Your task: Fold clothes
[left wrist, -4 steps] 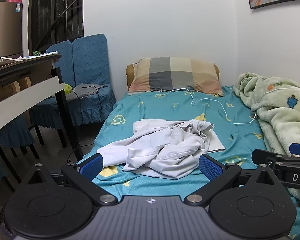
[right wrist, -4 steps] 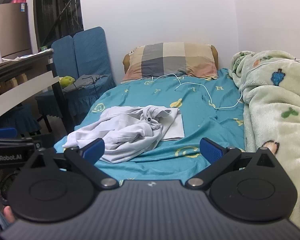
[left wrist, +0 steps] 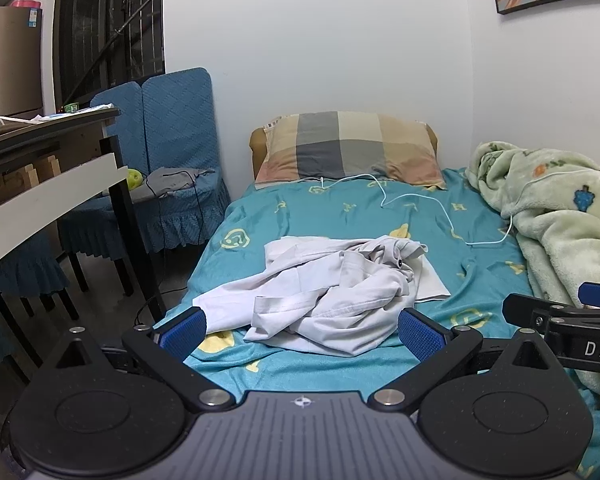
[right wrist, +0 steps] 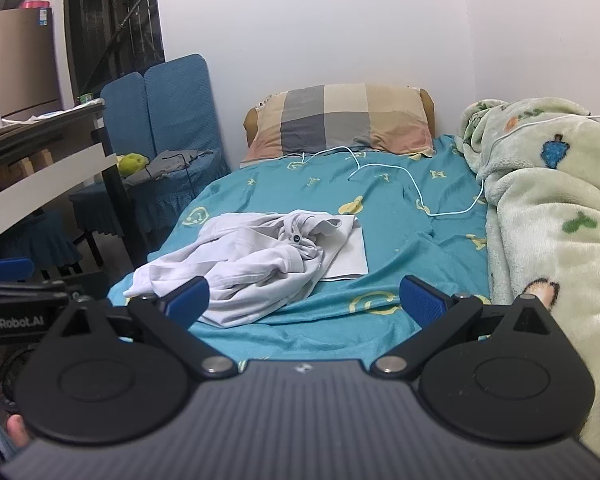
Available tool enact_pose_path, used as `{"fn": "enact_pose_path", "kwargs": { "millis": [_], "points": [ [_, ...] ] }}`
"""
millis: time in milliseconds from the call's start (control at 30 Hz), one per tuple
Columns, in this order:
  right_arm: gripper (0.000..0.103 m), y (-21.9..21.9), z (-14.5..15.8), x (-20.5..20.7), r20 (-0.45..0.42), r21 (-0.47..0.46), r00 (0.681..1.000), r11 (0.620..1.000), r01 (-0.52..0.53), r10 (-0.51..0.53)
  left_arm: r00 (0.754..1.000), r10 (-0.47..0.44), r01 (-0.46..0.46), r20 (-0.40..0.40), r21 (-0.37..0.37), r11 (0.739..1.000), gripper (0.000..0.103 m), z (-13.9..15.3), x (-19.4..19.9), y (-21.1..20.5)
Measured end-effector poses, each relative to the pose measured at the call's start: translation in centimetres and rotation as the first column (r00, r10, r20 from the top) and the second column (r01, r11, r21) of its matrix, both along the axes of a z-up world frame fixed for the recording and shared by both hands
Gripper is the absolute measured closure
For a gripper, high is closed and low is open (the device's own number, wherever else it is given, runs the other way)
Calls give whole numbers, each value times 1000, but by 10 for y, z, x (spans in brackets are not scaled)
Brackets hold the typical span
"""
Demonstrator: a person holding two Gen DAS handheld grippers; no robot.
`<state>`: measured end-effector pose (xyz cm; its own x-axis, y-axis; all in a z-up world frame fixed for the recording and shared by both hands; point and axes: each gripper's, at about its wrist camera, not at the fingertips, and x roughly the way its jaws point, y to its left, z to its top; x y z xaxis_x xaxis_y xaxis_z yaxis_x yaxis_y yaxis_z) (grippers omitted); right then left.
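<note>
Crumpled white shirt (left wrist: 332, 300) on the bed (left wrist: 340, 216). Left gripper (left wrist: 302, 330) and right gripper (right wrist: 304, 300): jaws wide apart, empty.

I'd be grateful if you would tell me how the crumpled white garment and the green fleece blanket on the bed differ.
The crumpled white garment is thin, plain cloth lying low in the middle of the teal bedsheet; the green fleece blanket is thick, fluffy and printed with small figures, piled high along the wall side. A white cable runs up onto the blanket, not the garment. Both are unfolded heaps on the same bed.
</note>
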<state>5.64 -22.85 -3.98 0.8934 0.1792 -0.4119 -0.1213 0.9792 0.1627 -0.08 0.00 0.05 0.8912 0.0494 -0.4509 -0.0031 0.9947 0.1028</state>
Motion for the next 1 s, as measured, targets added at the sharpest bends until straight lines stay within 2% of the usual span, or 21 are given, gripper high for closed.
{"fn": "enact_pose_path", "kwargs": {
  "millis": [1000],
  "points": [
    [0,-7,0,4,-4,23,1000,999,23,-22,1000,-5,4,-9,-20,1000,0,-6,2,2]
  ]
}}
